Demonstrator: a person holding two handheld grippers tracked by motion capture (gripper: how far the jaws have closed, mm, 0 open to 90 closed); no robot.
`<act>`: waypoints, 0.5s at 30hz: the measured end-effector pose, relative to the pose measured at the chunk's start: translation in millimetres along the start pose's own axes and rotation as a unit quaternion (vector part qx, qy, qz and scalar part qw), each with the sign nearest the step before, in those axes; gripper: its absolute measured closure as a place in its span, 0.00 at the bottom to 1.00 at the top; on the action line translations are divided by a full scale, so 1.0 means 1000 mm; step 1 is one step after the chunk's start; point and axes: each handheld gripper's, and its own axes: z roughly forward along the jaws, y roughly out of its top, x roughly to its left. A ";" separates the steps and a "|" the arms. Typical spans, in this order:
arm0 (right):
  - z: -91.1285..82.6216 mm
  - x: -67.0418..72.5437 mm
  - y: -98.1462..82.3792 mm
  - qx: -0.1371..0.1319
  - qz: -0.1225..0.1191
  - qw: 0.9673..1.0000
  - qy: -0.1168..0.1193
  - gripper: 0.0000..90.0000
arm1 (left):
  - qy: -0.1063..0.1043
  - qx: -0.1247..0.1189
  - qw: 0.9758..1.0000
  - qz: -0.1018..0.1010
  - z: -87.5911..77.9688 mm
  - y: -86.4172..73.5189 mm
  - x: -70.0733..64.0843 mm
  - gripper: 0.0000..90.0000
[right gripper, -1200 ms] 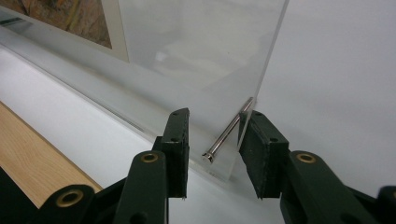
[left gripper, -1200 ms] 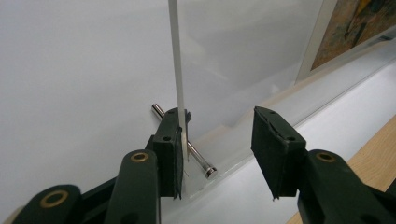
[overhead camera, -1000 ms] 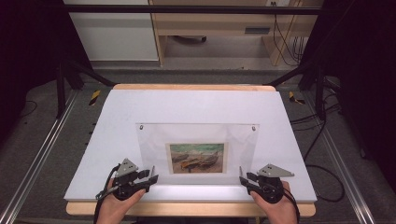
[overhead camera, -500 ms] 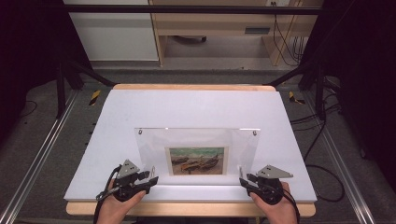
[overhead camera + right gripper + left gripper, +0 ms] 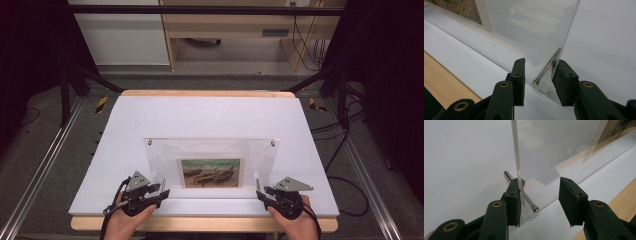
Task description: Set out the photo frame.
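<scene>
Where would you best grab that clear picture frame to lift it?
Probably at its two near bottom corners, from the person's side. The clear frame is a thin sheet, and a metal pin crosses each corner, so the left gripper and right gripper can straddle an edge there.

Two hands come in from the bottom of the high view, one at each side. The left hand (image 5: 125, 220) holds the left gripper (image 5: 161, 189), and its tips point toward the middle and a bit forward. The right hand (image 5: 295, 222) holds the right gripper (image 5: 260, 191), and its tips point back toward the left one. Both grippers sit low and level. On each one the two black jaws stand partly apart, with a gap between them. Each gripper has a grey three-cornered plate on top.
</scene>
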 end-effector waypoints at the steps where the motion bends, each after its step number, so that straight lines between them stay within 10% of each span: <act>1: 0.000 0.000 0.000 0.000 0.000 1.000 0.000 0.70 | 0.000 0.000 1.000 0.000 0.000 0.000 0.000 0.59; 15: 0.000 0.001 0.000 0.002 0.002 1.000 -0.001 0.70 | 0.000 0.002 1.000 0.004 0.000 0.000 0.001 0.60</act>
